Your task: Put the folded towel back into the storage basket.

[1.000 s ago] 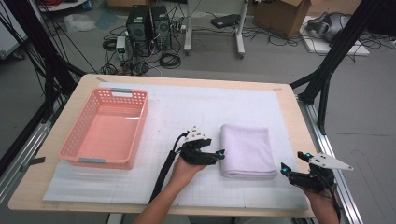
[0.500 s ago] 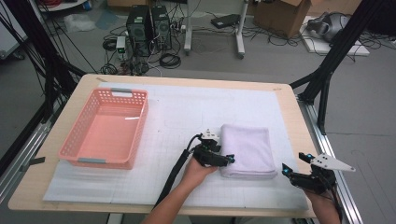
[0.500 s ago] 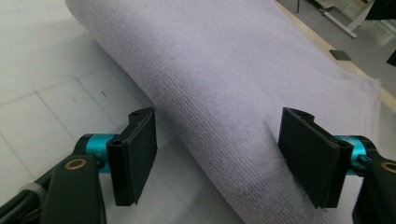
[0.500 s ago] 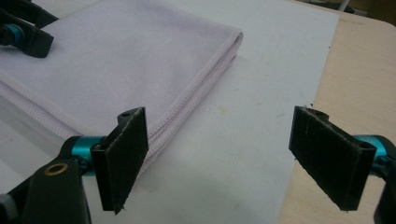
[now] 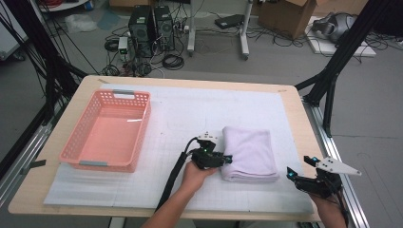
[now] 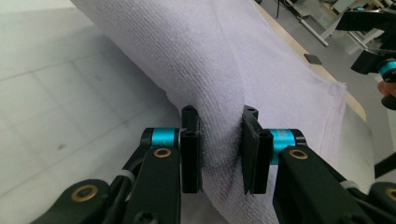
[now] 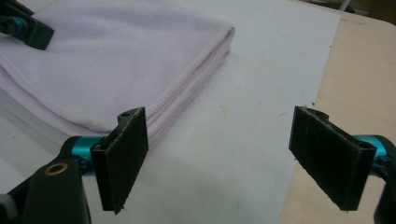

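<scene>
Folded pale lilac terry towel lies on white paper mat covering wooden table, right of centre. Pink plastic lattice basket sits well apart on mat's left. Left gripper at towel's left edge, right gripper near its right corner.

The left gripper is black, with a small white plate on top and a thick black cable trailing toward the lower edge of the high view; in the left gripper view its flat black pads sit on teal collars, and the black linkage arms below carry brass-coloured rivets. The right gripper, lower right in the high view, is black too, with teal lights and a grey three-cornered plate on top; its pads are flat, dark and rough-faced, on teal collars. Both forearms are bare, with no sleeve.
</scene>
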A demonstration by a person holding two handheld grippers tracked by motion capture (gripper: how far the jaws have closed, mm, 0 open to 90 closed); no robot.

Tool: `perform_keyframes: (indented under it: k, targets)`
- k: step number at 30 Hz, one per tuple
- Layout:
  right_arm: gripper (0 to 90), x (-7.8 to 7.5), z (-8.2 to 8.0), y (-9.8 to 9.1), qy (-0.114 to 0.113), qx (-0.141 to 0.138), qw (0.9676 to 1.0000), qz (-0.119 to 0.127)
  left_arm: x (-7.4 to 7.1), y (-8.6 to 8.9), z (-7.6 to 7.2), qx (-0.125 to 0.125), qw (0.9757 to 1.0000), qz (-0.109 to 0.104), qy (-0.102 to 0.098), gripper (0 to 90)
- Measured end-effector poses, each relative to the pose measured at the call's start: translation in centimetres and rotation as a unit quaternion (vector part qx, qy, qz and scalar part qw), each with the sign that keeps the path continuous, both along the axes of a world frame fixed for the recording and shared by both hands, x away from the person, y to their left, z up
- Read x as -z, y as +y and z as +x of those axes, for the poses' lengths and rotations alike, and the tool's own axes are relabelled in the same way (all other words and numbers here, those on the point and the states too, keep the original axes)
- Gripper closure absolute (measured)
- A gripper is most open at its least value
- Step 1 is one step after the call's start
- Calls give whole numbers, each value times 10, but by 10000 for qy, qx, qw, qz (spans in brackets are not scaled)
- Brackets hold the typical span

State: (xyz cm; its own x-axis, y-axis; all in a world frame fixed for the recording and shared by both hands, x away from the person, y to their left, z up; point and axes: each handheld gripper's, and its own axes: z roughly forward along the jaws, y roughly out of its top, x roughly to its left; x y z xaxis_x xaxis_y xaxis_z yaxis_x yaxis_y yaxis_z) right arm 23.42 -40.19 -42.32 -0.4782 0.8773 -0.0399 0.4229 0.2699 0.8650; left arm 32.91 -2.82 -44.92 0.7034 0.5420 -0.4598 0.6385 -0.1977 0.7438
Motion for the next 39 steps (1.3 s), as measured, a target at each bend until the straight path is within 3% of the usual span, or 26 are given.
perform_keyframes:
  k: [1,11,17,20,23,26,28,33,39]
  targets:
    - [190,0,0,0,-2,0,10000,7,0,6,-1,-63,9999,-88,-1,725]
    - [191,0,3,6,26,-81,10000,-44,0,78,-11,-304,9994,-146,-66,725]
    - [190,1,4,10,50,-113,9999,-59,-1,101,-15,-389,9991,-85,-175,724]
    - [191,1,5,11,58,-134,9999,-74,1,101,-14,-430,9989,1,-173,675]
    - [191,2,6,12,70,-147,9998,-87,4,97,-10,-693,9972,152,-256,445]
    - [191,2,6,13,104,-176,9997,-131,3,96,-3,-1030,9940,203,-297,298]
    - [191,2,6,13,106,-200,9996,-160,3,94,1,-1132,9931,170,-248,274]
    - [191,3,7,14,109,-206,9996,-137,6,92,8,-1115,9937,32,-75,287]
    - [191,2,8,16,122,-240,9995,-140,4,70,19,-892,9956,292,14,313]
